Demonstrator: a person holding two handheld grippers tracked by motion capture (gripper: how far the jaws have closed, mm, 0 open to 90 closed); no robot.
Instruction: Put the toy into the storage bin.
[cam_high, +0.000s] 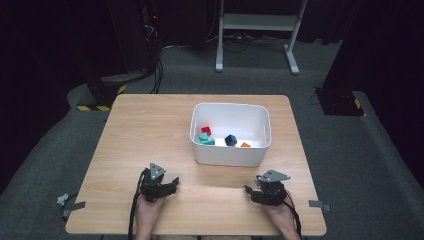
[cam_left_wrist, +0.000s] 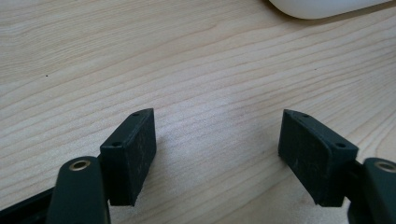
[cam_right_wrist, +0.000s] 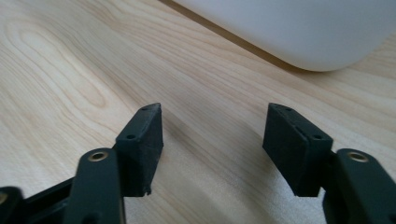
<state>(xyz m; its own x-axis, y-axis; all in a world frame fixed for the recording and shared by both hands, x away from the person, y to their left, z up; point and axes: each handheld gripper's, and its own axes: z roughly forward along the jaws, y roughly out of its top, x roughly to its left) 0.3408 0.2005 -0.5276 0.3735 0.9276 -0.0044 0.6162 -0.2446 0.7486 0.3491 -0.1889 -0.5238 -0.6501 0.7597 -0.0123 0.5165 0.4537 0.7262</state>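
Resting on table (cam_high: 150, 120) | left gripper (cam_high: 172, 183) released | right gripper (cam_high: 248, 190) released | near bin (cam_high: 230, 155)

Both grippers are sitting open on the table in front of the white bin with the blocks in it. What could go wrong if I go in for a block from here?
1. The blocks lie close together on the floor of the white bin; open jaws could knock a neighbour or catch two.
2. The bin's wall stands between both grippers and the blocks, so the left gripper or right gripper may shove the bin if it goes in low.
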